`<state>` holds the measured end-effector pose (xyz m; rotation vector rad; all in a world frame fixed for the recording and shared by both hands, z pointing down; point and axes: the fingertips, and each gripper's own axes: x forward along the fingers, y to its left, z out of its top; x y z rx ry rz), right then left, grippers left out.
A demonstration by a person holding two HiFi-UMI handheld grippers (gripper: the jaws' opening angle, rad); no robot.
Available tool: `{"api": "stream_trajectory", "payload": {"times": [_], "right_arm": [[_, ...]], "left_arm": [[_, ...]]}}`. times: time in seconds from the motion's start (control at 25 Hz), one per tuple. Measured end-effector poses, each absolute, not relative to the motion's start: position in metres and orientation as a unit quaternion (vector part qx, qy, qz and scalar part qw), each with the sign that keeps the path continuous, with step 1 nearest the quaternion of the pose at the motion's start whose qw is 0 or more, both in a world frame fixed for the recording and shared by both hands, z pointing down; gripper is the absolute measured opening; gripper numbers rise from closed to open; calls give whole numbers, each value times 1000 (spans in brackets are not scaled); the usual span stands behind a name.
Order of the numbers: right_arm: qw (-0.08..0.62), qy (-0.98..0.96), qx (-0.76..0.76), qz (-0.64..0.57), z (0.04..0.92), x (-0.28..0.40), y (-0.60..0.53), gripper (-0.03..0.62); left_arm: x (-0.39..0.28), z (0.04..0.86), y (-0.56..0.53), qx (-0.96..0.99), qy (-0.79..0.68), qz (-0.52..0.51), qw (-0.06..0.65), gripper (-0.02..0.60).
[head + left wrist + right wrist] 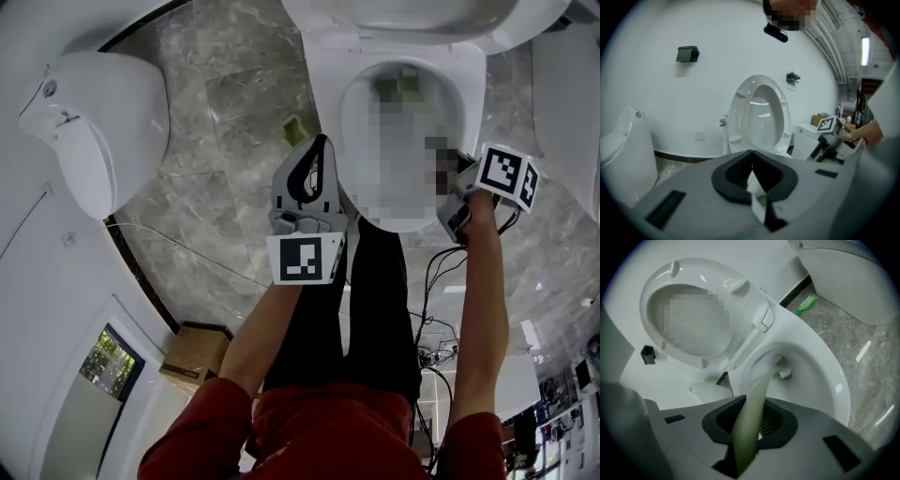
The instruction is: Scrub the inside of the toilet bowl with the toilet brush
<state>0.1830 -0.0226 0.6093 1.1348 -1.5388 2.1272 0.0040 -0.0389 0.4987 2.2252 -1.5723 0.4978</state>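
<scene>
toilet brush (757, 394), pale green, reaches into the toilet bowl (825, 376), its bristled head against the inner wall just below the rim. the right gripper (749, 425) is clamped on its handle. the left gripper (317, 148) is closed and empty, just beside the bowl. scrubbing looks under way; how much is left cannot be told.

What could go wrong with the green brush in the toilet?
The right claw pinches the thin brush well back from its head, so the brush might twist or slip out. The head sits high on the bowl wall, so a fast swipe could flick water onto the floor.
</scene>
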Motion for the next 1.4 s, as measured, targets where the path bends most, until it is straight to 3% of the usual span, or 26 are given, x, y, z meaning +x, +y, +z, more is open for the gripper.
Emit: {"api": "stream_trajectory", "payload": {"times": [0.28,0.52,0.8,1.08,1.24,1.4], "right_arm": [[410,-628,339,568,638,227,13,67],[460,-644,334,512,628,252,24,64],[402,-597,319,616,638,222,130,30],[268,-559,325,714,607,167,171,0],[207,-606,317,699,542,150,158,0],[136,-655,331,665,450,145,135,0]], "left_arm": [[13,496,-36,791,-558,174,182,2],[28,497,-25,790,-557,175,186,2],[33,482,-2,783,-570,173,178,2],[31,435,28,778,-583,172,157,2],[34,382,39,781,-581,170,155,2],[22,307,48,787,-595,120,106,2]]}}
